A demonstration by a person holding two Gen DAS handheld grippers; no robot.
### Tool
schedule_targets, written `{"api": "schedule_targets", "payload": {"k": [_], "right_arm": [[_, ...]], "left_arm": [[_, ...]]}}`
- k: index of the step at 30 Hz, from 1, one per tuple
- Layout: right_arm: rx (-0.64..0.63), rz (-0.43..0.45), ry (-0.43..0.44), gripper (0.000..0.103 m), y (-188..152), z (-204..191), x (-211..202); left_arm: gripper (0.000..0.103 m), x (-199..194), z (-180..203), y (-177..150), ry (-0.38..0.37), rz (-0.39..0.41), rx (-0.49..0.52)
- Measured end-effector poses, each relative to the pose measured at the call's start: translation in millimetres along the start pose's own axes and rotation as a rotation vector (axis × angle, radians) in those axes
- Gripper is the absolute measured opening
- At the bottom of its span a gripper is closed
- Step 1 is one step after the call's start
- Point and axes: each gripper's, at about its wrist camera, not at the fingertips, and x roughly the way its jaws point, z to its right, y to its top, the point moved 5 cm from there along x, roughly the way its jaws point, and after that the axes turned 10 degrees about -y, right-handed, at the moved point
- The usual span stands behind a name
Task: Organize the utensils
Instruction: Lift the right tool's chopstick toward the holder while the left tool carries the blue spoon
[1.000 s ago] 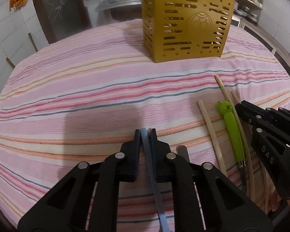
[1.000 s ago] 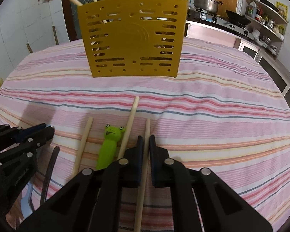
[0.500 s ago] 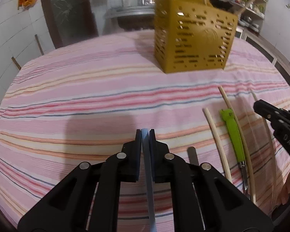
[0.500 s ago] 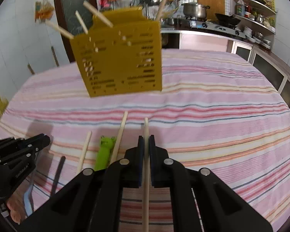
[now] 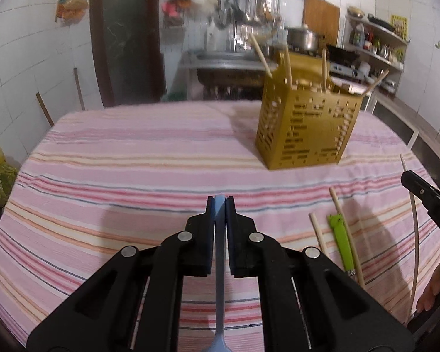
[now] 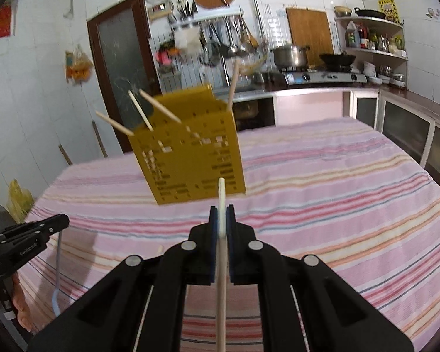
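The left gripper (image 5: 220, 202) has its fingers pinched on a slim pale-blue utensil handle (image 5: 219, 252) and the right gripper (image 6: 221, 214) has its fingers pinched on a pale wooden chopstick (image 6: 221, 264), each piece running lengthwise along the fingers with its tip pointing ahead. The perforated mustard-yellow plastic utensil basket (image 5: 305, 129), already holding several chopsticks, stands toward the far edge of the striped-cloth desk (image 5: 132, 158), ahead of both grippers. It lies almost straight beyond the right gripper's chopstick tip but off to the right of the left one, so the right hand seems better lined up to drop its piece in first.
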Motion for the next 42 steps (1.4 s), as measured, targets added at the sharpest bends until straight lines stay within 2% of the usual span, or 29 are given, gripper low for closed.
{"api": "schedule_targets", "payload": {"k": [4, 11, 20, 27, 36, 42], "right_arm": [[0.022, 0.084, 0.036, 0.006, 8.5, 1.7, -14.6], [0.028, 0.208, 0.042, 0.006, 18.5, 0.4, -36.7], [0.045, 0.341, 0.05, 0.006, 25.9, 1.5, -62.9], [0.043, 0.373, 0.046, 0.006, 28.7, 0.9, -67.6], [0.051, 0.364, 0.05, 0.006, 27.8, 1.7, -67.4], [0.035, 0.403, 0.038, 0.006, 28.7, -0.3, -75.1]], "left_arm": [[0.006, -14.1, -1.6, 6.0, -0.016, 0.051, -0.011], [0.006, -42.8, -2.2, 14.9, 0.007, 0.167, -0.002], [0.006, -55.2, -2.7, 18.9, 0.021, 0.219, 0.007], [0.006, -59.8, -3.7, 19.3, 0.02, 0.232, 0.006], [0.006, -59.9, -4.0, 19.2, 0.02, 0.232, 0.005], [0.006, -59.7, -5.8, 19.4, 0.021, 0.236, 0.0]]}}
